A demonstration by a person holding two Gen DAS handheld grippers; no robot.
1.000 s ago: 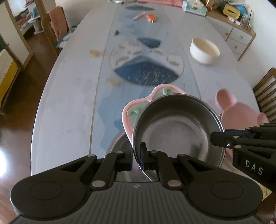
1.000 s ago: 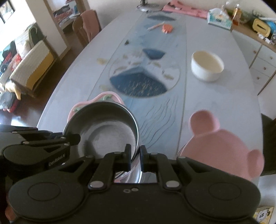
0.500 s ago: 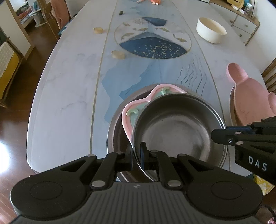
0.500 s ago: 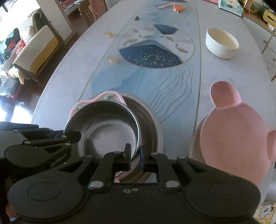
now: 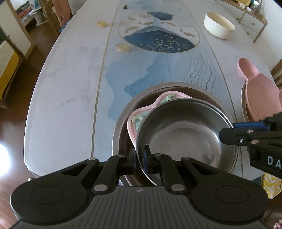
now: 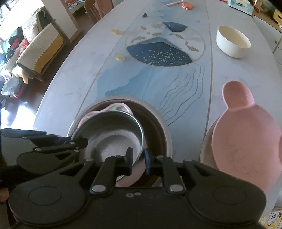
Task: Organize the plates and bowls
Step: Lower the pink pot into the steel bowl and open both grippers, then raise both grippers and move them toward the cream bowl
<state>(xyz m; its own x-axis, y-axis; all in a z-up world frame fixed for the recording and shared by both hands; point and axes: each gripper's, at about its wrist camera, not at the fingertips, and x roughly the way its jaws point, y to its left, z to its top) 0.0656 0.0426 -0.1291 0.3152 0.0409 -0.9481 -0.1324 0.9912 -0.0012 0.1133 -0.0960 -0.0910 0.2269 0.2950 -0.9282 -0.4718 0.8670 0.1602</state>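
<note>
A small steel bowl [image 5: 186,137] sits tilted on a pink plate with green marks [image 5: 141,116], both inside a larger steel bowl [image 5: 158,91] at the table's near edge. My left gripper [image 5: 141,155] is shut on the small bowl's near rim. My right gripper [image 6: 138,158] straddles that bowl's [image 6: 112,139] right rim, and its jaws have parted a little. A pink bear-shaped plate [image 6: 246,137] lies to the right. A cream bowl [image 6: 232,41] stands farther back on the right.
The table [image 5: 67,74] has a blue painted runner. Small tan discs [image 5: 123,47] lie on its left half. A small dark item and orange things [image 6: 186,5] lie at the far end. Chairs and a sofa [image 6: 40,49] stand beyond the left edge, drawers at the back right.
Both grippers have lowered the small steel bowl with the pink plate into the larger steel bowl. The right gripper's jaws have opened slightly around the rim.
</note>
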